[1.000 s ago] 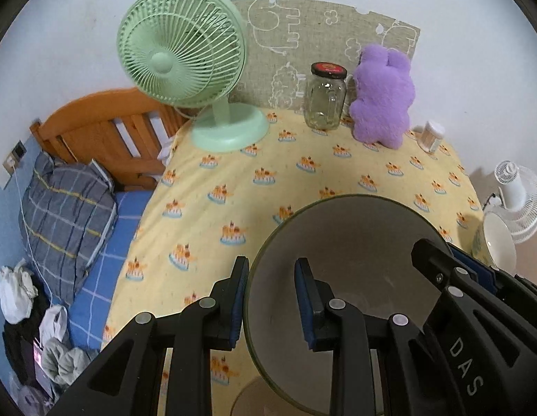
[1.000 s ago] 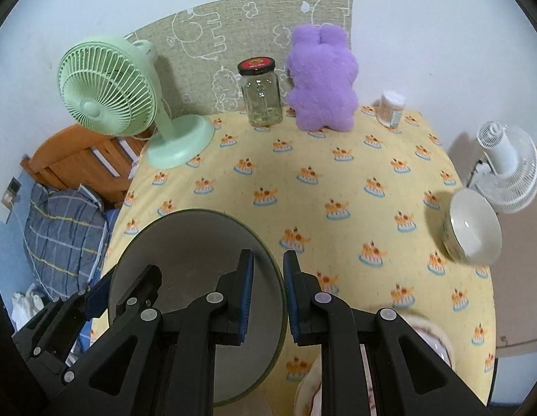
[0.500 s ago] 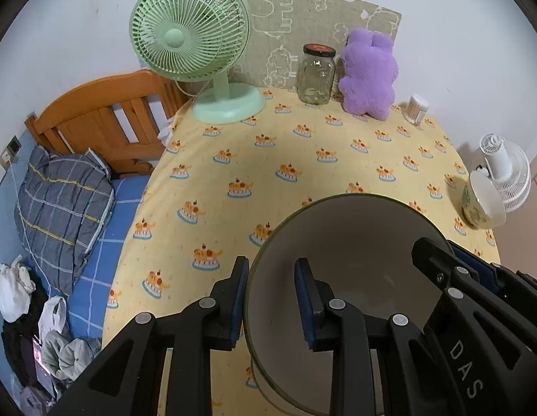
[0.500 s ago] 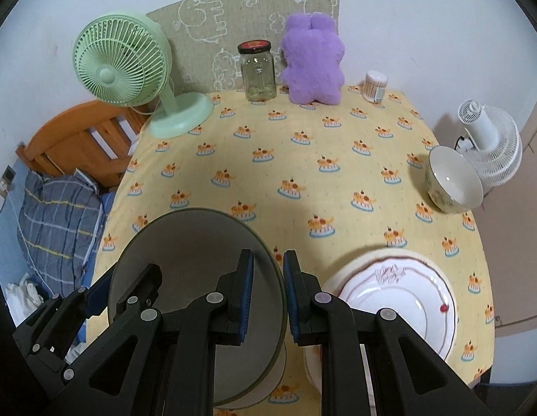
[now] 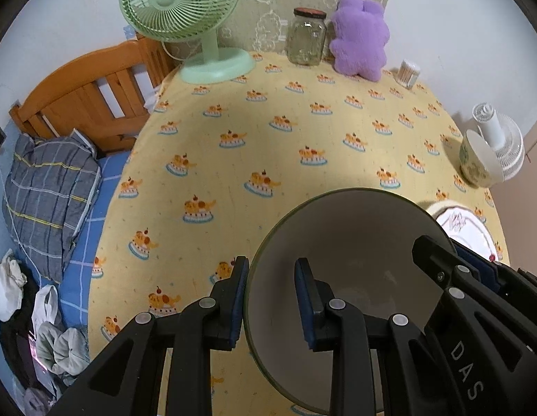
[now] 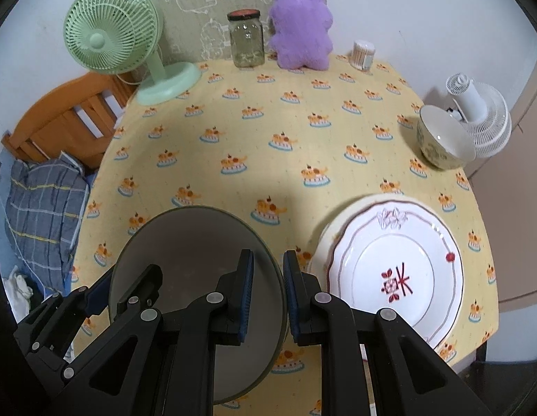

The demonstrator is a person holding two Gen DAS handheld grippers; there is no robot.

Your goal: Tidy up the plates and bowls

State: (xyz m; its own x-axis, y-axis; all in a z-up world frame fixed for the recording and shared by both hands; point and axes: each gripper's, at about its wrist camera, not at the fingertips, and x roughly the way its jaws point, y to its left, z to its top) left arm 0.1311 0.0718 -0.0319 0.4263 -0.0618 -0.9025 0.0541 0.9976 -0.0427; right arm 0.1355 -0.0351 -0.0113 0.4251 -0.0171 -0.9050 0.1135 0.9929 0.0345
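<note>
The grey bowl [image 6: 185,263], plain with a thin dark-green rim, hung above the table [image 6: 303,104], pinched at opposite rim edges by the left gripper [image 5: 271,298] and right gripper [image 6: 266,294], jaws narrow on its wall. Uneven lowering could twist it loose; drifting right could knock the white plate [image 6: 400,277]. A patterned bowl [image 6: 441,145] sat well apart.

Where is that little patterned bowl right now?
The small patterned ceramic bowl sits at the yellow tablecloth's right edge, just in front of the white fan, beyond the flowered white plate.
</note>
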